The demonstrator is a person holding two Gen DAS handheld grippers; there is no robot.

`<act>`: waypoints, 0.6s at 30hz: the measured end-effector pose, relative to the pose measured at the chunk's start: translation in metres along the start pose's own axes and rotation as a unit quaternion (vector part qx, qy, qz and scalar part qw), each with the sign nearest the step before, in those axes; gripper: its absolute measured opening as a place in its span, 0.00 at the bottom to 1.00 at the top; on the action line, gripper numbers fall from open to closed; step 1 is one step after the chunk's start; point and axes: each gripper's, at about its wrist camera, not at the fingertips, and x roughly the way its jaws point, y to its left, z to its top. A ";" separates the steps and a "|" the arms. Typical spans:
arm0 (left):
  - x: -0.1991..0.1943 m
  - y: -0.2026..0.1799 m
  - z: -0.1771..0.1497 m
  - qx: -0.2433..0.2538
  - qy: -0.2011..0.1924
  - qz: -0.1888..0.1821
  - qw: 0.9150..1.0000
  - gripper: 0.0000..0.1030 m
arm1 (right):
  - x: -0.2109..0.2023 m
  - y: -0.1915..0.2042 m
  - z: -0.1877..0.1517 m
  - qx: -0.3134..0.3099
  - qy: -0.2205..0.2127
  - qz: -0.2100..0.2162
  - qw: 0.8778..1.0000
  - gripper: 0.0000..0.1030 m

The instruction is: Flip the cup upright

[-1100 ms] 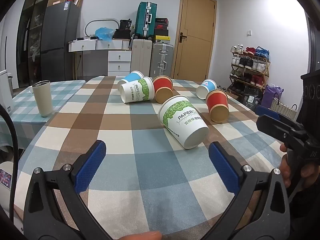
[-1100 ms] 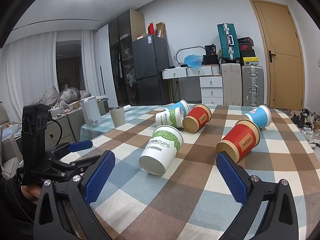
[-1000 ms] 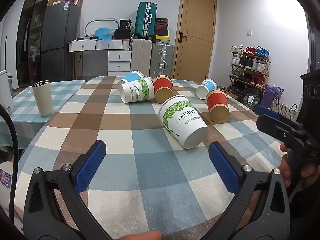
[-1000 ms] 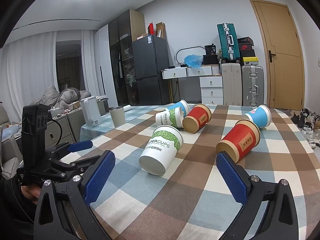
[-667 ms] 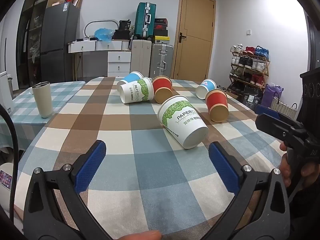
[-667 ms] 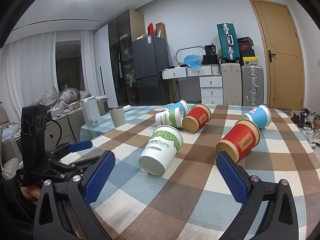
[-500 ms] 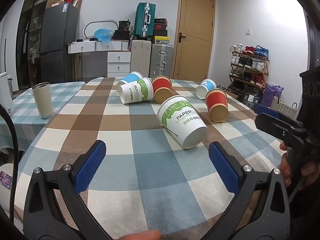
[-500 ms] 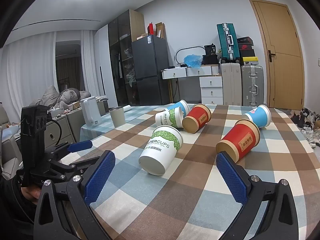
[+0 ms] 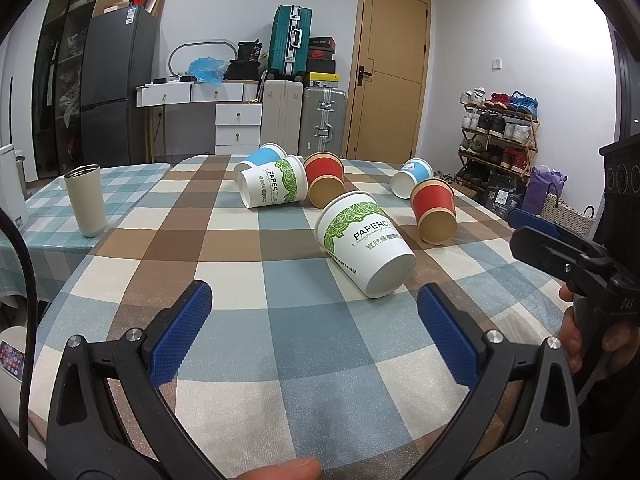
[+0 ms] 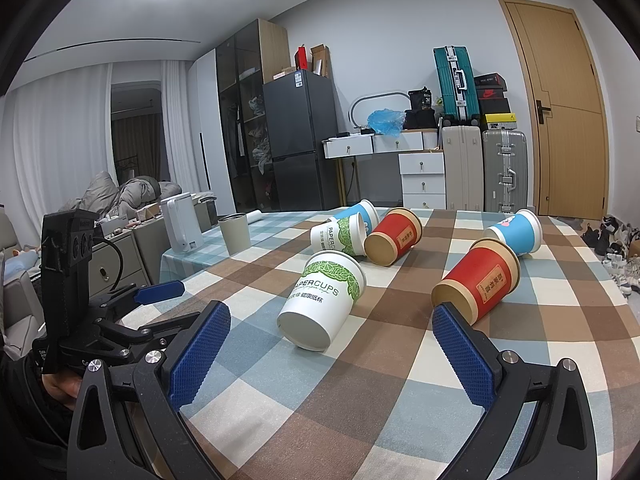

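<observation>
Several paper cups lie on their sides on a checked tablecloth (image 9: 224, 300). The nearest is a white cup with green leaves (image 9: 366, 247), its base toward me; it also shows in the right wrist view (image 10: 322, 298). A red cup (image 9: 434, 211) lies to its right, also in the right wrist view (image 10: 478, 282). Behind lie a second white cup (image 9: 274, 187), a red cup (image 9: 325, 178) and two blue cups (image 9: 412, 182) (image 9: 256, 160). My left gripper (image 9: 314, 312) is open and empty, short of the nearest white cup. My right gripper (image 10: 328, 334) is open and empty, just before the same cup.
A beige tumbler (image 9: 86, 200) stands upright at the table's left side. A white kettle (image 10: 180, 228) stands on a side cabinet. Suitcases (image 9: 288, 92), drawers and a door (image 9: 386, 76) lie beyond the table. A shoe rack (image 9: 500, 128) is at the right.
</observation>
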 end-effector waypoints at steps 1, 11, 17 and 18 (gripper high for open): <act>0.000 0.000 0.000 0.000 0.000 0.000 1.000 1.00 | 0.000 0.000 0.000 0.000 0.000 0.000 1.000 1.00; 0.000 0.000 0.000 0.000 0.000 0.000 1.000 1.00 | 0.000 0.000 0.000 0.000 0.000 0.000 1.000 1.00; 0.000 0.000 0.000 -0.001 0.001 0.001 1.000 1.00 | 0.000 0.000 0.000 0.002 -0.001 0.000 1.000 1.00; 0.000 0.000 0.000 -0.002 0.001 0.001 1.000 1.00 | 0.000 0.000 0.000 0.002 0.000 0.001 1.000 1.00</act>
